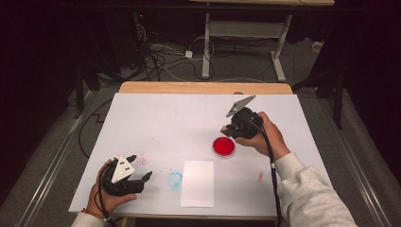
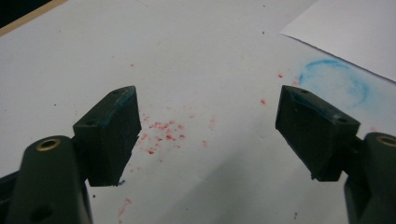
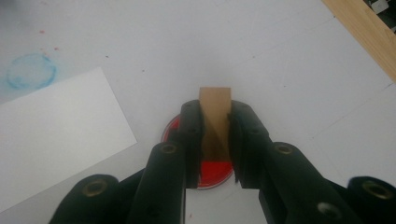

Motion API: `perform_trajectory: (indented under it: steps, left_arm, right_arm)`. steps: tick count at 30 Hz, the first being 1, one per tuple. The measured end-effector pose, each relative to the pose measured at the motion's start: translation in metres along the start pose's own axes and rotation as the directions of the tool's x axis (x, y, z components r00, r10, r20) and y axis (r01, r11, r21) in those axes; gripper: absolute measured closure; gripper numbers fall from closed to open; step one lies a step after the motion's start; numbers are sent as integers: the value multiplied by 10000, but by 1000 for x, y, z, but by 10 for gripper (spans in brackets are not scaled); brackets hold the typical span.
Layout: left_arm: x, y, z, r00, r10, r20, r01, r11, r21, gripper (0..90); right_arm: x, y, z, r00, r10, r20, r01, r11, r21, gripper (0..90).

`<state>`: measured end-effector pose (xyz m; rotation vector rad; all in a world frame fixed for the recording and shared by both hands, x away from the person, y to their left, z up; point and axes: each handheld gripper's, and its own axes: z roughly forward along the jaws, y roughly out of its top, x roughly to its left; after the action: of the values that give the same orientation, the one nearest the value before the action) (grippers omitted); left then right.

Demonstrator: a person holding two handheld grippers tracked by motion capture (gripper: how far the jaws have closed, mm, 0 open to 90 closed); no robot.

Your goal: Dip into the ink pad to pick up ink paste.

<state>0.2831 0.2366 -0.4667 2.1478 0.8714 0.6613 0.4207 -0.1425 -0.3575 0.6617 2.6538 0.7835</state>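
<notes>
The right tongs (image 3: 215, 140) clench a small wooden block (image 3: 215, 114), its long axis running out along the jaws, held directly above the round red ink pad (image 1: 223, 146) right of centre on the bench (image 1: 156, 118). The white paper sheet (image 1: 197, 183) lies nearer and left. The left tongs (image 2: 208, 135) rest released, empty, at the near-left edge.

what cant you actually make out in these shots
- Wooden block, right gripper view: its lower end is hidden between the right gripper's jaws, so whether it touches the red dish is unclear.
- High view: the block is too small, hidden by the hand.
- Red specks, left gripper view: blurred.
</notes>
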Motion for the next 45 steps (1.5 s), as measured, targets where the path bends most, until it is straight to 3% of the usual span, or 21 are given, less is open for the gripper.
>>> perform_trajectory:
  steps: [4,11,12,22,27,32,38,45]
  left_arm:
    - [0,0,-1,10000,-66,-53,65,9999,-89,215]
    - [0,-1,-3,9999,4,157,1,9995,-304,205]
    - [0,-2,-4,9999,36,141,-32,9995,-301,205]
    - [1,-2,-3,9999,45,94,-43,9997,-246,203]
    - [1,-1,-1,9999,89,97,-87,9998,-185,203]
    - [0,0,-1,9999,143,61,-142,9998,-166,203]
    - [0,0,-1,9998,167,48,-166,9997,-180,203]
    - [-1,1,0,9998,203,31,-203,9997,-127,203]
  right_arm:
    - [2,-1,5,10000,87,2,-87,9999,143,763]
    - [2,-8,31,9998,187,-102,-179,9966,800,763]
    - [2,-11,41,9996,220,-185,-199,9943,1045,763]
    - [5,-21,72,9990,400,-201,-355,9812,1896,763]
    - [5,-24,75,9981,562,-253,-506,9819,1826,764]
    - [8,-23,75,9991,413,-46,-397,9813,1885,765]
    - [5,-27,76,9960,854,-246,-801,9826,1675,765]
    - [7,-31,76,9956,928,-110,-904,9862,1390,764]
